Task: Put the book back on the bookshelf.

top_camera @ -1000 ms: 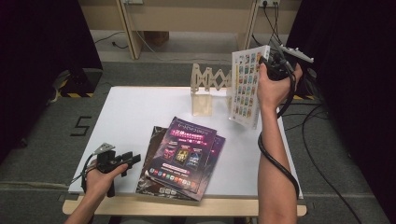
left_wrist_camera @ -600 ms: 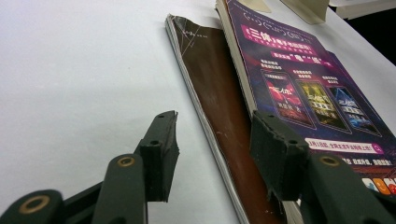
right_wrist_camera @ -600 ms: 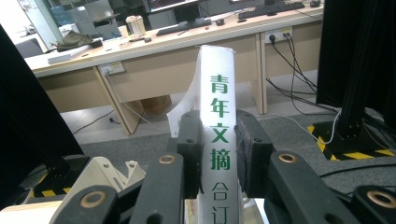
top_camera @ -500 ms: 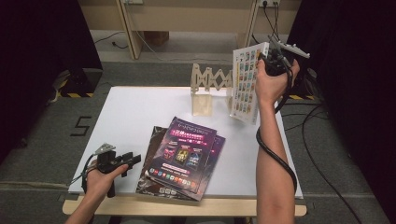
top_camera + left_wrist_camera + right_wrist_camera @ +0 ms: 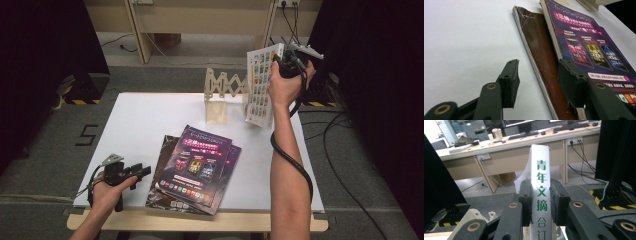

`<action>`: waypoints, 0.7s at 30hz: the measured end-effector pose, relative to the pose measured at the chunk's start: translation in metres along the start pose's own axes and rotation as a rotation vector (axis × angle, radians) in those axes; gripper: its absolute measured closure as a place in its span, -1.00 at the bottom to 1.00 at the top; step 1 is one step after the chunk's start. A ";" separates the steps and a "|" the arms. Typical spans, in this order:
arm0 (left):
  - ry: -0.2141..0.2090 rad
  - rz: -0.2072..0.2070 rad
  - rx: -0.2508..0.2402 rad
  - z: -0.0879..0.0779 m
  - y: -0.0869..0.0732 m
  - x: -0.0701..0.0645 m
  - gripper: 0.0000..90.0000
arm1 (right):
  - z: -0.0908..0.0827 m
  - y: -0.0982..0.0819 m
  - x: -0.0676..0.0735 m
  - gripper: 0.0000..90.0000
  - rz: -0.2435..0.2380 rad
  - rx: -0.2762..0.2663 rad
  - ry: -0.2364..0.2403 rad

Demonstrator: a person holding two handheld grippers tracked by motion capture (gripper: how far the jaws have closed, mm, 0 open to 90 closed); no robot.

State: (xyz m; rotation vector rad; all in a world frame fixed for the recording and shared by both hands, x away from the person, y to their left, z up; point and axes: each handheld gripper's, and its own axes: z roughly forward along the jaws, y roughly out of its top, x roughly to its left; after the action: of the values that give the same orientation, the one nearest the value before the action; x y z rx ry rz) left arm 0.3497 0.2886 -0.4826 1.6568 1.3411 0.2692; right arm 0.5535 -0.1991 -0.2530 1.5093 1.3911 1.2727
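Since a second ago, our right gripper (image 5: 286, 59) has carried the white book (image 5: 261, 85) a little further left and up toward the wooden rack (image 5: 220, 95); left gripper (image 5: 131, 172) hasn't budged.

Right jaws are clenched on the book's spine (image 5: 541, 195), pads either side of the green lettering. We hold the book upright, long axis near vertical, cover facing left in the high view, its lower edge just off the table (image 5: 150, 115) beside the rack's right end. Rack sits just left of the book, so the coming move, as we judge it, is a short sideways shift and a lowering into a slot, keeping the spine vertical so it clears the zigzag dividers.

Left jaws are released, nothing between the pads, resting low on the table. The stack of magazines (image 5: 197, 167) lies flat just to their right, spine edge (image 5: 534, 57) running away from the jaws, nearer the left hand than the right.
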 end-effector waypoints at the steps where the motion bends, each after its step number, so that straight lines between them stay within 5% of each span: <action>1: 0.000 0.000 0.000 0.000 0.000 0.000 0.12 | 0.000 0.000 0.000 0.65 -0.003 -0.003 -0.003; 21: -0.006 -0.001 0.007 0.002 -0.002 -0.001 0.12 | -0.004 -0.001 0.018 0.65 -0.028 -0.036 0.025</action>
State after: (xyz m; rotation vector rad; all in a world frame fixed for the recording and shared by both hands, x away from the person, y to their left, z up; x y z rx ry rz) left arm 0.3497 0.2870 -0.4847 1.6618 1.3396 0.2594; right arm 0.5484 -0.1821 -0.2494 1.4494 1.3931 1.2964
